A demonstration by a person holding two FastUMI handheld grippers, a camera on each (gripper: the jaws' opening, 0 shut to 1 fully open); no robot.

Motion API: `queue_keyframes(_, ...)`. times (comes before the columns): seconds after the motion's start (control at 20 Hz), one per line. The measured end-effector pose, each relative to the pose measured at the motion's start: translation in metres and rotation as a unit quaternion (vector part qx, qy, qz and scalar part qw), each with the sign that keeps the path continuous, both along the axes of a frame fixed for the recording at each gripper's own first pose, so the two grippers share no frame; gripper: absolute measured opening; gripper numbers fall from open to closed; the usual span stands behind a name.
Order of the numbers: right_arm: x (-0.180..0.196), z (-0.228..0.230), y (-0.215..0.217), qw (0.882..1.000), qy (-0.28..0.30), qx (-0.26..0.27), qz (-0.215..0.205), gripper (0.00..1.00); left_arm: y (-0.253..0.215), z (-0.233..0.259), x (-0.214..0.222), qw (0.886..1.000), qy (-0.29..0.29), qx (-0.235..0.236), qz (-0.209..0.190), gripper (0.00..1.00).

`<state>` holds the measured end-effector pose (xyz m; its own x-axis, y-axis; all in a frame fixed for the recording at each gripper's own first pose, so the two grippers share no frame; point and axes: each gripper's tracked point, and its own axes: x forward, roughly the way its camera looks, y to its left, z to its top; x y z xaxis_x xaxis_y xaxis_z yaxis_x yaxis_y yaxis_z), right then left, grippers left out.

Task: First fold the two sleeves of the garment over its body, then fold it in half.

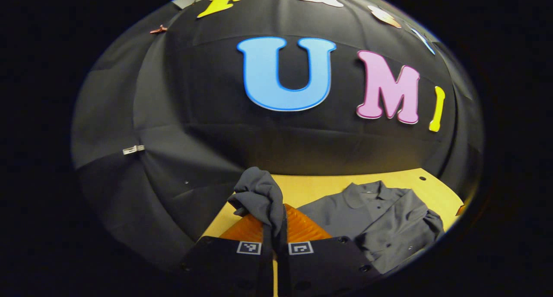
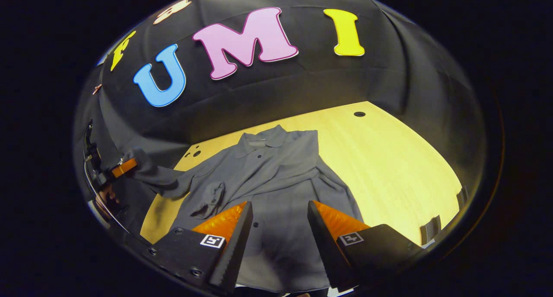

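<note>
Step in hand: sleeve fold no. 2, by the look of it.

Left gripper view: left gripper (image 1: 274, 234) at bottom centre, clenched on the sleeve (image 1: 259, 195), cuff bunched above the tips and lifted off the table (image 1: 319, 184). Garment (image 1: 380, 221) lies lower right, collar toward the wall.

Right gripper view: same sleeve stretched out at left of frame toward the left gripper (image 2: 123, 167). Other sleeve seems already laid over the body, centre. Right gripper (image 2: 276, 221) bottom centre, released, above the garment's lower body, holding nothing.

Next, I judge: carry sleeve across over body, lay flat, let go.
</note>
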<state>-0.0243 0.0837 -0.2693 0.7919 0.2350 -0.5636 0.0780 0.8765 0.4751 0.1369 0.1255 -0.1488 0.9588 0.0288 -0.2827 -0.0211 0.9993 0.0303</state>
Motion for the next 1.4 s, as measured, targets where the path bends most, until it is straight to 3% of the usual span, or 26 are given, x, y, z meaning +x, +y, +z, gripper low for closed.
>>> queue_keyframes(0.55,-0.016,-0.034,-0.055,1.0,0.024,-0.008,-0.018,0.8,-0.163,-0.019,0.004,0.993,0.028,0.002,-0.112,0.09)
queue_keyframes(0.6,-0.018,-0.037,-0.059,0.999,0.026,-0.01,-0.019,0.71,-0.175,-0.023,0.006,0.992,0.031,0.002,-0.119,0.09)
queue_keyframes(0.65,-0.02,-0.039,-0.063,0.999,0.029,-0.009,-0.02,0.82,-0.184,-0.027,0.006,0.991,0.034,0.005,-0.126,0.09)
queue_keyframes(0.95,-0.027,-0.055,-0.076,0.999,0.046,0.003,-0.014,0.88,-0.244,-0.061,0.0,0.985,0.066,0.011,-0.159,0.08)
queue_keyframes(1.4,-0.04,-0.075,-0.091,0.997,0.076,0.02,-0.012,0.88,-0.312,-0.14,-0.01,0.968,0.13,0.038,-0.209,0.09)
